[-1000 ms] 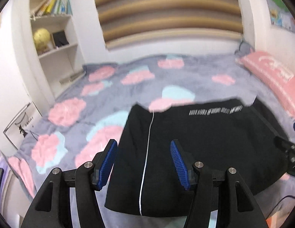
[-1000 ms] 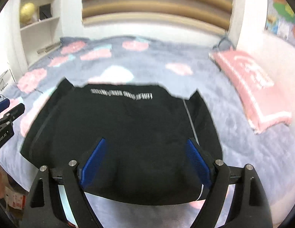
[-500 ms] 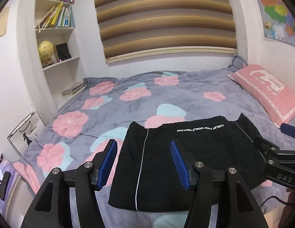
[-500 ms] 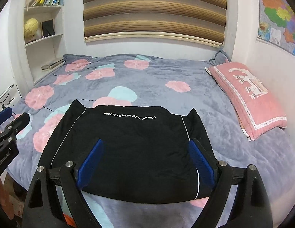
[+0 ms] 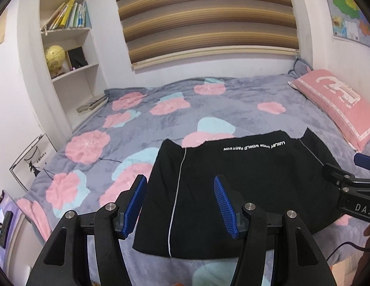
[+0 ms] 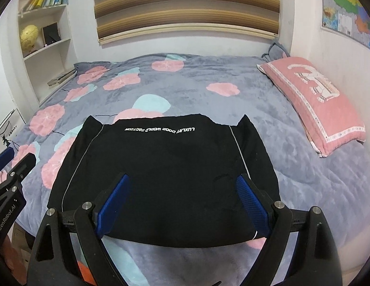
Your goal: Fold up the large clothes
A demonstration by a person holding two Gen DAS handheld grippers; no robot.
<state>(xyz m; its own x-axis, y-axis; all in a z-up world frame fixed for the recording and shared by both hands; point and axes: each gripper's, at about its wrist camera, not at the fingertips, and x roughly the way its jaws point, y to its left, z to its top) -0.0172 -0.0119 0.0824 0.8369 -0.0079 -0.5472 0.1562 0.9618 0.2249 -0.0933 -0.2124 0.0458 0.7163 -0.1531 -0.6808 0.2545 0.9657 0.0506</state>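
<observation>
A black garment [image 5: 244, 178] with white side stripes and white lettering lies folded flat near the front edge of the bed [image 5: 208, 109]; it also shows in the right wrist view [image 6: 165, 174]. My left gripper [image 5: 180, 205] is open and empty, held above the garment's left front part. My right gripper [image 6: 182, 202] is open and empty, held above the garment's front middle. Each gripper shows at the edge of the other's view.
A pink pillow [image 6: 313, 102] lies on the bed's right side by the wall. White shelves [image 5: 65, 47] with books and a yellow globe stand at the left. A striped blind covers the window behind the bed. A wall map hangs at the upper right.
Both grippers have pulled back and up from the garment, so more of the bed and room shows. The garment lies still, and both grippers stay open.
</observation>
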